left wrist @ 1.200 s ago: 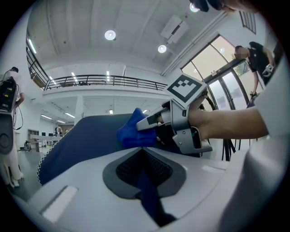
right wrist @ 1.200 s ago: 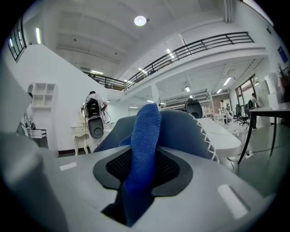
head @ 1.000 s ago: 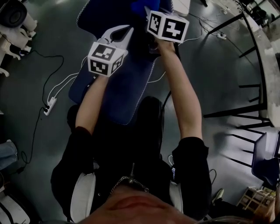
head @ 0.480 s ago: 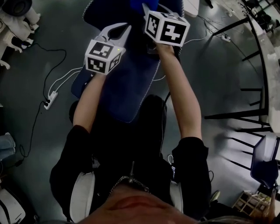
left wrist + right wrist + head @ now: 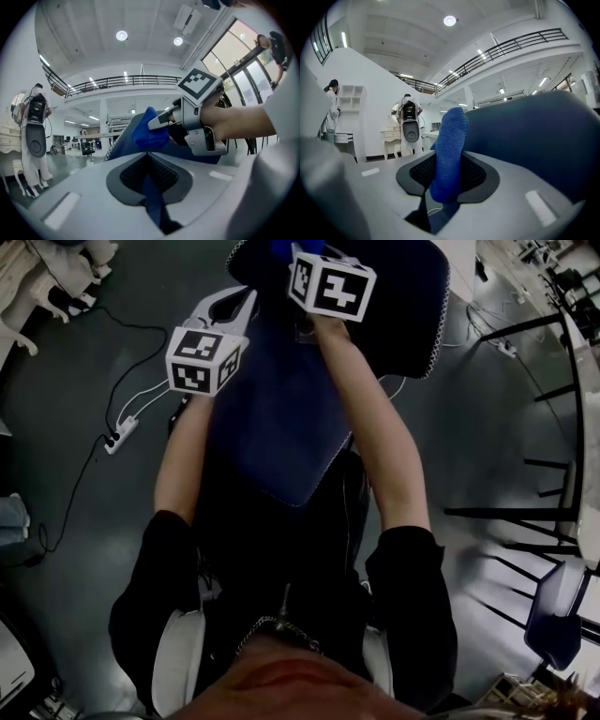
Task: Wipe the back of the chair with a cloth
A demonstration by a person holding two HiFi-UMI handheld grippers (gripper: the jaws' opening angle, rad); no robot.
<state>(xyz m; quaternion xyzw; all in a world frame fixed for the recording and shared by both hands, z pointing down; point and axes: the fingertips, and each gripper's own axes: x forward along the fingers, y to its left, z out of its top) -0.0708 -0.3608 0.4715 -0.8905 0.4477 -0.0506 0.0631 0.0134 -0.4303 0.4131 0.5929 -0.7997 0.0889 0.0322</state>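
The chair is dark blue with white stitched edges and fills the upper middle of the head view. Its back rises at the right of the right gripper view. My right gripper is shut on a bright blue cloth, which stands up out of the jaws against the chair back. The cloth shows at the top edge of the head view. My left gripper is at the chair's left edge, jaws shut, only a thin dark blue slit between them. It faces the right gripper and the cloth.
A white power strip with cables lies on the grey floor at the left. Black metal frame legs stand at the right, with another blue chair at the lower right. White furniture is at the upper left.
Both grippers have shifted up and left in the head view. The chair now shows more of its back at the upper right. The right gripper still holds the cloth.
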